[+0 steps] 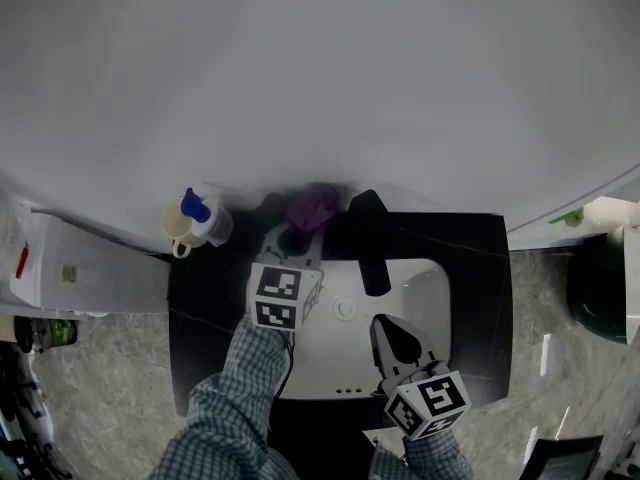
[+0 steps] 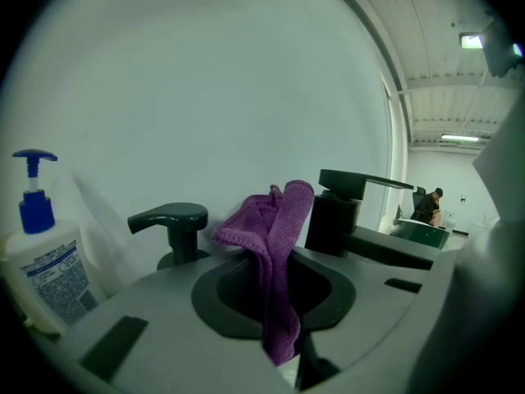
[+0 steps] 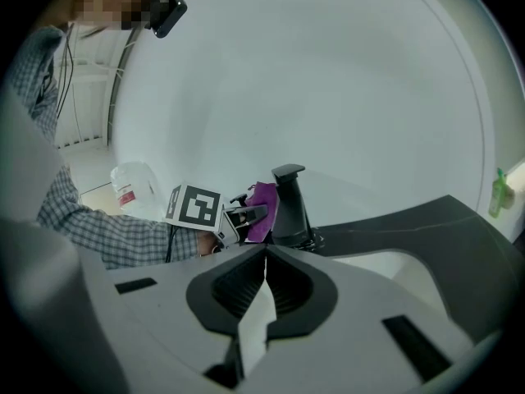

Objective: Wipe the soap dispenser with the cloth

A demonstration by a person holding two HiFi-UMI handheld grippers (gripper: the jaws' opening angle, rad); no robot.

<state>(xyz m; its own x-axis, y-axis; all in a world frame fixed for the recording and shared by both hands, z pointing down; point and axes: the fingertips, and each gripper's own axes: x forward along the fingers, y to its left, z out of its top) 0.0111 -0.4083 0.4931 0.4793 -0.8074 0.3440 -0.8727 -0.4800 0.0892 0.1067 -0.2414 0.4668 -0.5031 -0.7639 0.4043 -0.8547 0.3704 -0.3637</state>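
My left gripper (image 1: 293, 238) is shut on a purple cloth (image 1: 315, 206), which it holds up near the wall behind the sink. In the left gripper view the cloth (image 2: 275, 228) hangs bunched between the jaws. Just left of it stands a black pump dispenser (image 2: 170, 224), apart from the cloth. A white soap bottle with a blue pump (image 2: 37, 253) stands further left, and it also shows in the head view (image 1: 203, 216). My right gripper (image 1: 382, 323) hovers over the white basin (image 1: 425, 288), shut with nothing in it (image 3: 264, 263).
A black faucet (image 1: 370, 253) stands right of the cloth on the dark counter (image 1: 480, 268). A beige cup (image 1: 177, 230) sits beside the soap bottle. A white cabinet (image 1: 80, 263) is at far left, and a small green bottle (image 3: 496, 191) at far right.
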